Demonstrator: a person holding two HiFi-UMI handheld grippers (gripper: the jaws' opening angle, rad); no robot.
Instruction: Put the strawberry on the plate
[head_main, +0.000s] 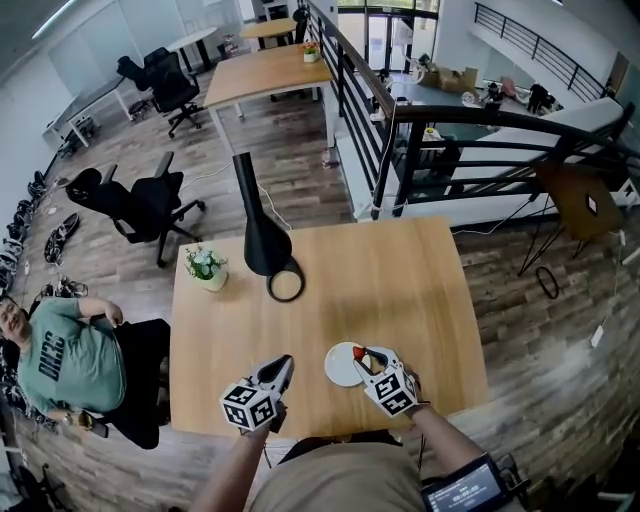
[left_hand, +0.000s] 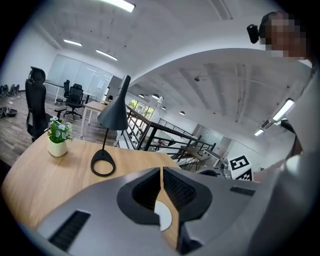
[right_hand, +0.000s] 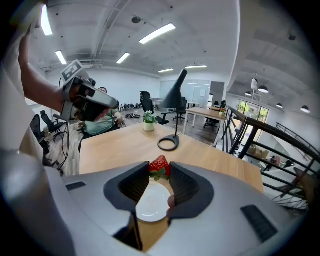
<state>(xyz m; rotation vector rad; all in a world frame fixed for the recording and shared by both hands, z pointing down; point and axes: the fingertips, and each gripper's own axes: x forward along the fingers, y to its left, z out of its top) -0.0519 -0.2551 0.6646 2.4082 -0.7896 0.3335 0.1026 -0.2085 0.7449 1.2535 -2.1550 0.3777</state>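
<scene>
A red strawberry with green leaves sits between the tips of my right gripper, which is shut on it. In the head view the strawberry hangs over the near edge of the small white plate. The right gripper view shows the white plate lying on the wooden table just below the jaws. My left gripper hovers to the left of the plate, tilted up; in its own view the left gripper has its jaws touching, with nothing between them.
A black desk lamp with a ring base stands at the table's far middle. A small potted plant sits at the far left corner. A person in a green shirt sits on the floor left of the table.
</scene>
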